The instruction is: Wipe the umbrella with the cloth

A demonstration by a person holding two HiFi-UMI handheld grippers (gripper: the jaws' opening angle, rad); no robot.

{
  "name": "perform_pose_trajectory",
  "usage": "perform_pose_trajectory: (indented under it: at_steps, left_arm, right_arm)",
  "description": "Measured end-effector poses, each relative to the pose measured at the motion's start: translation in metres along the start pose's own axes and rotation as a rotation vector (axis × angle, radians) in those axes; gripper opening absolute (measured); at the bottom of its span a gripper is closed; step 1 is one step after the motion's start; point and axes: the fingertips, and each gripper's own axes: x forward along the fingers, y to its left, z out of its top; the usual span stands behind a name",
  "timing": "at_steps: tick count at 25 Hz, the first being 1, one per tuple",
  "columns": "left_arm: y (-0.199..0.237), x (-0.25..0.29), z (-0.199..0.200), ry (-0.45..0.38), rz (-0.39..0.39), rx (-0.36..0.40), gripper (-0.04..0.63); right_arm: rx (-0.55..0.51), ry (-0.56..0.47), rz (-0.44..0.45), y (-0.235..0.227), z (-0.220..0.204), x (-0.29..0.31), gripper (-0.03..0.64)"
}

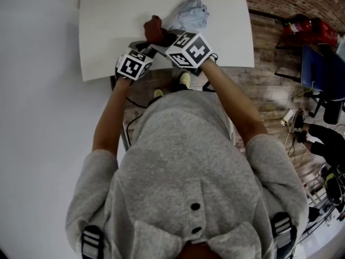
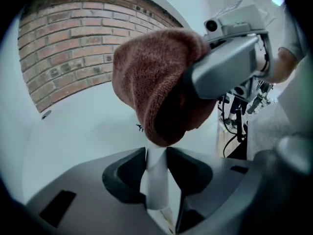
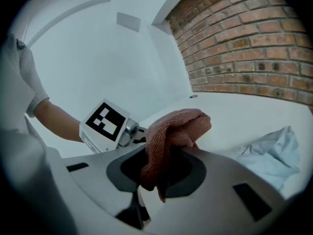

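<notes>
My left gripper is at the table's near edge. Its jaws are pinched nearly together on a pale slim stem. I read the stem as part of the umbrella, held to steady it, but can't confirm. My right gripper is just beside it, jaws clamped on the reddish cloth, which is bunched so a pad sticks out for rubbing. The cloth drapes over the stem's top, touching it. The umbrella's crumpled pale-blue fabric lies further in on the table.
</notes>
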Motion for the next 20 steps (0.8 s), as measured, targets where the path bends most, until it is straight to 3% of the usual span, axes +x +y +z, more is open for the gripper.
perform_pose_trajectory:
  at_steps: [7,20]
  left_arm:
    - [0.001,0.002,-0.002,0.017,-0.007,-0.002,0.149]
    - [-0.001,0.001,-0.004,0.025,-0.001,-0.001,0.149]
  right_arm:
    - [0.085,0.080,-0.107,-0.067,-0.018,-0.020,0.083]
    - [-0.034,0.168,-0.323,-0.127,-0.018,-0.067,0.084]
